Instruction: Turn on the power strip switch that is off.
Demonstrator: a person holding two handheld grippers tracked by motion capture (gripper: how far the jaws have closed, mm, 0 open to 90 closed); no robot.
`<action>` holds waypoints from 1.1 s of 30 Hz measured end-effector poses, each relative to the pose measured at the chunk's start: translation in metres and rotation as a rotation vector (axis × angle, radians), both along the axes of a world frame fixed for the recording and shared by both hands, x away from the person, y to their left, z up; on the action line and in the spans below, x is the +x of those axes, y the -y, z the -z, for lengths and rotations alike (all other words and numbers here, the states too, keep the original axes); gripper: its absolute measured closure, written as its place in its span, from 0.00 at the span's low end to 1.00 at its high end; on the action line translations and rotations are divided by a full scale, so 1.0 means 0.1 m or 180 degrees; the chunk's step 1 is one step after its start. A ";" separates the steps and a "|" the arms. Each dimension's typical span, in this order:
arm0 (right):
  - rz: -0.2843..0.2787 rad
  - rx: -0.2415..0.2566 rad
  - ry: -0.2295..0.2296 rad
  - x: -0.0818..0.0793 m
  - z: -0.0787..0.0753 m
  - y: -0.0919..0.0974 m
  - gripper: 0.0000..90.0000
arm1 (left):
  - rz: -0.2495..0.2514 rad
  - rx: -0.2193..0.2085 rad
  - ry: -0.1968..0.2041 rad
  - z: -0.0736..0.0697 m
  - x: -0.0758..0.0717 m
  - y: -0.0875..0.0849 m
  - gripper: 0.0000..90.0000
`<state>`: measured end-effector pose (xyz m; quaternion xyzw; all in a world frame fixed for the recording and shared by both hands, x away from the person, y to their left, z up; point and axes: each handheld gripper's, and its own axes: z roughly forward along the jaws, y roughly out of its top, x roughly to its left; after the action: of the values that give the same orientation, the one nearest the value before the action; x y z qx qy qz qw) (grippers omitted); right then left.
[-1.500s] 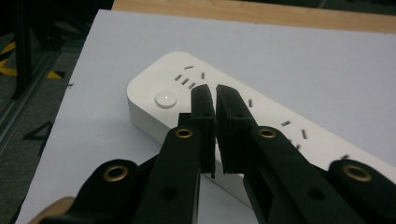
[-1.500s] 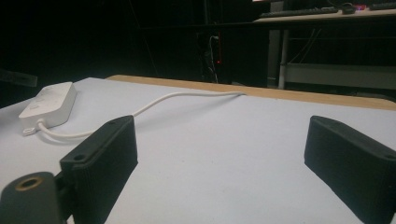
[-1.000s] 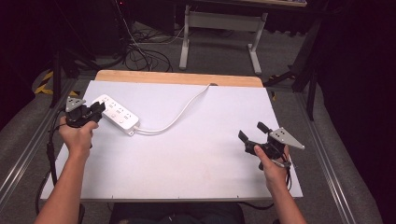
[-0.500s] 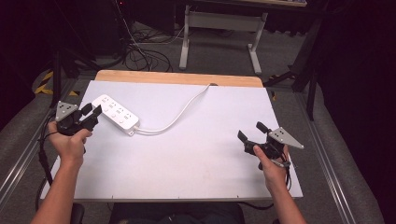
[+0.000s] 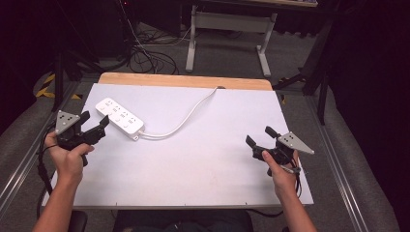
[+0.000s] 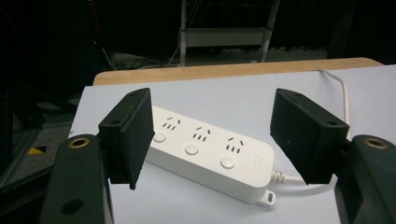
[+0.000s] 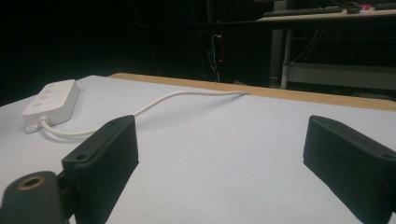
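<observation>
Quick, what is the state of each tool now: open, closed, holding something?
Left tool: open, holding nothing, near the power strip.
Right tool: open, holding nothing, above the table.

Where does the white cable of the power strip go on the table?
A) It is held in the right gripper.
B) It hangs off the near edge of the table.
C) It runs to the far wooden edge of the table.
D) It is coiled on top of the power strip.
C: the cable leaves the power strip and curves across the table to its far wooden edge.
</observation>
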<state>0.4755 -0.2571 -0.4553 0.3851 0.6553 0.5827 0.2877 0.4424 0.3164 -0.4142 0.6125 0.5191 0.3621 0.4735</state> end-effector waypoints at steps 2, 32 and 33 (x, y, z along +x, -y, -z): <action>-0.0002 -0.0003 -0.0001 0.00 0.00 0.00 0.12 | 0.0006 0.0029 0.0033 -0.02 -0.04 0.03 0.34; -0.0020 -0.0014 0.0017 0.00 0.00 -0.02 0.11 | -0.0701 -0.0019 0.0406 0.03 -0.32 0.08 0.02; -0.0022 -0.0012 0.0017 0.00 0.00 -0.03 0.11 | -0.0695 -0.0002 0.0407 0.03 -0.32 0.08 0.02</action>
<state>0.4758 -0.2545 -0.4551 0.3808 0.6569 0.5835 0.2881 0.4105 0.3080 -0.4174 0.5279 0.5516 0.4497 0.4635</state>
